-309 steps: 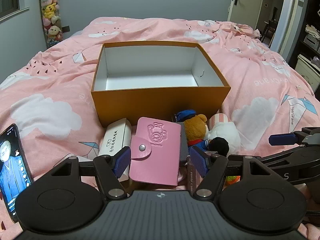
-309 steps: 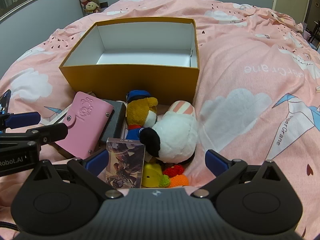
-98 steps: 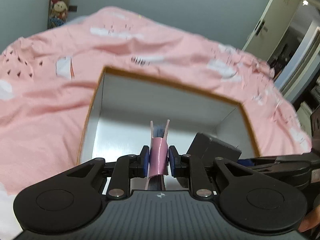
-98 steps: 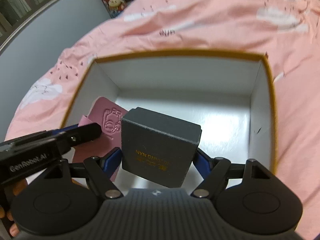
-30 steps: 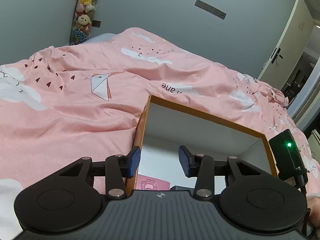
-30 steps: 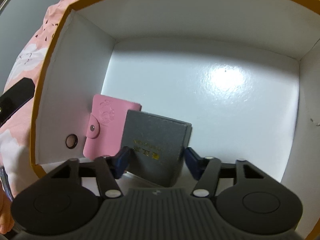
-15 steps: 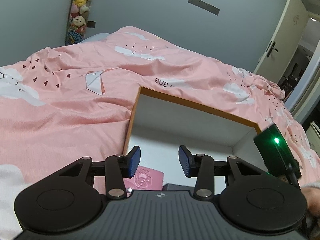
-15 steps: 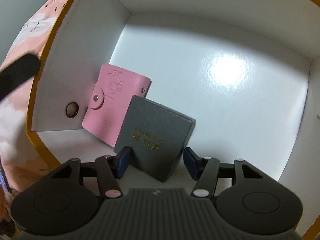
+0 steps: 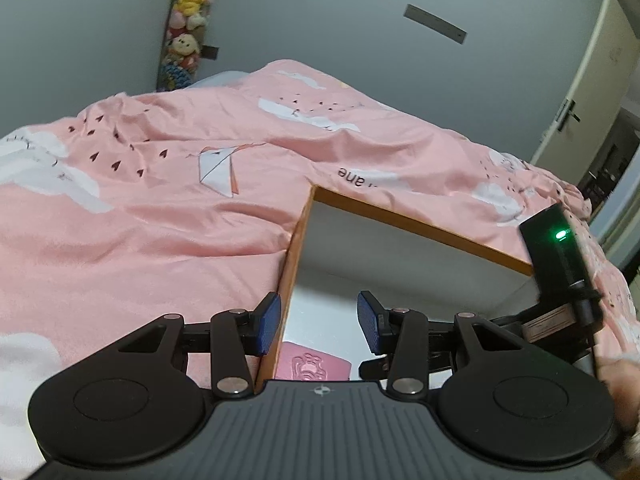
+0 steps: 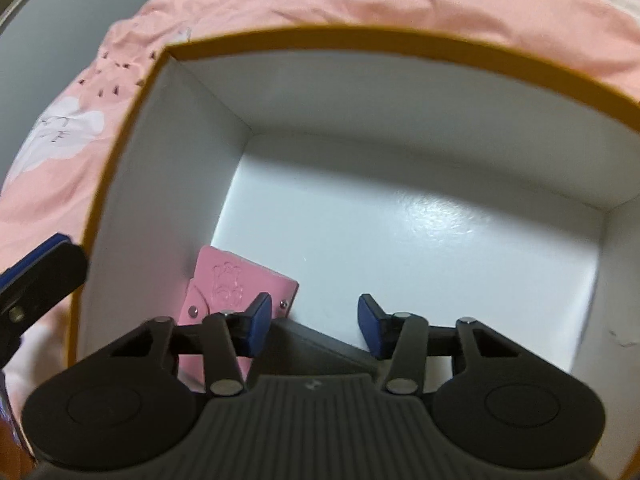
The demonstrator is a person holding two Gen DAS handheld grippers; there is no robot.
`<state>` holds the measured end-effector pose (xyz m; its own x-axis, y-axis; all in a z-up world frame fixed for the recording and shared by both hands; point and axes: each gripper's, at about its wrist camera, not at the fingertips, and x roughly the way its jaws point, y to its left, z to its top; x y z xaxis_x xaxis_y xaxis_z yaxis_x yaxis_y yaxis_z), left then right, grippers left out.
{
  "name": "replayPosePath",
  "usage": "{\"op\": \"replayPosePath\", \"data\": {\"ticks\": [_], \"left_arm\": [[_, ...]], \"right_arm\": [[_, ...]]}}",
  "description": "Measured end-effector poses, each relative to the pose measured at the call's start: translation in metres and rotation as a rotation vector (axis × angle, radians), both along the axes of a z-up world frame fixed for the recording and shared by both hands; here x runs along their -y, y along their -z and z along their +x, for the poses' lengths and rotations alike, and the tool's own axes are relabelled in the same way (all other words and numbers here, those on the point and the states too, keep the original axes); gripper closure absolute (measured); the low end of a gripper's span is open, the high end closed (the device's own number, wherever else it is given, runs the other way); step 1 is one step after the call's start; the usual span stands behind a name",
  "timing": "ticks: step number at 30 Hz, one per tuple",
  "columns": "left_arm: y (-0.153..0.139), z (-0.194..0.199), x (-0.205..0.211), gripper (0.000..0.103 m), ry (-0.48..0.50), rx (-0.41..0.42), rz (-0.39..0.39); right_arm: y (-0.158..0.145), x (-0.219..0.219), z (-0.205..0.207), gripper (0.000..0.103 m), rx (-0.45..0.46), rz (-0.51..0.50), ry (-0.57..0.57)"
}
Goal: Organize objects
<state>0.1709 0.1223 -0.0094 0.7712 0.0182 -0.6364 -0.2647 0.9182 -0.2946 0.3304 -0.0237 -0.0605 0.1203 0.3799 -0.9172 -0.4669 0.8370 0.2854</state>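
Note:
The orange box (image 10: 120, 184) with white inner walls lies on the pink bedspread. Inside it, at the near left corner, the pink card holder (image 10: 236, 280) lies flat, and the dark grey box (image 10: 312, 348) rests right beside it. My right gripper (image 10: 315, 326) hovers over that corner; its jaws are closing with nothing pressed between the pads, the grey box lying below them. My left gripper (image 9: 319, 326) hangs open over the orange box's left wall (image 9: 294, 264), with the pink card holder (image 9: 312, 366) just showing under it.
The right gripper's black body with a green light (image 9: 560, 248) stands close at the right of the left wrist view. A left fingertip (image 10: 40, 264) juts in beside the box. Pink bedspread (image 9: 140, 220) surrounds the box; most of the white floor (image 10: 400, 240) is bare.
My right gripper has drawn back off the grey box, which stays in the corner beside the pink card holder, and its fingers stand a little closer. The left gripper has hardly moved.

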Motion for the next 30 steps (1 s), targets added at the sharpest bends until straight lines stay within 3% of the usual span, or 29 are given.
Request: {"op": "replayPosePath", "data": {"ticks": [5,7,9,10,15,18,25,30], "left_arm": [[0.007,0.001,-0.001,0.054,-0.013,0.003,-0.013],[0.009,0.001,0.000,0.053,-0.015,0.003,-0.014],[0.009,0.001,0.000,0.053,-0.016,0.005,-0.012],[0.009,0.001,0.001,0.053,-0.016,0.004,-0.015],[0.011,-0.001,-0.001,0.053,-0.015,0.005,-0.031],[0.011,-0.001,0.000,0.053,-0.012,0.006,-0.025],[0.008,-0.004,0.007,0.053,-0.013,0.010,0.015],[0.000,-0.011,0.013,0.053,-0.009,0.030,0.041]], "right_arm": [[0.017,-0.013,0.002,0.065,-0.013,-0.042,0.003],[0.015,-0.018,0.001,0.071,-0.001,-0.040,-0.017],[0.014,-0.019,0.000,0.084,-0.008,-0.025,-0.023],[0.013,-0.019,0.001,0.085,-0.011,-0.017,-0.027],[0.013,-0.016,0.003,0.078,-0.025,-0.009,-0.021],[0.005,-0.013,-0.001,0.072,0.018,-0.035,-0.022],[-0.001,-0.005,-0.010,0.072,0.050,-0.047,-0.024],[0.017,-0.005,-0.010,0.072,0.033,0.008,-0.006]]}}
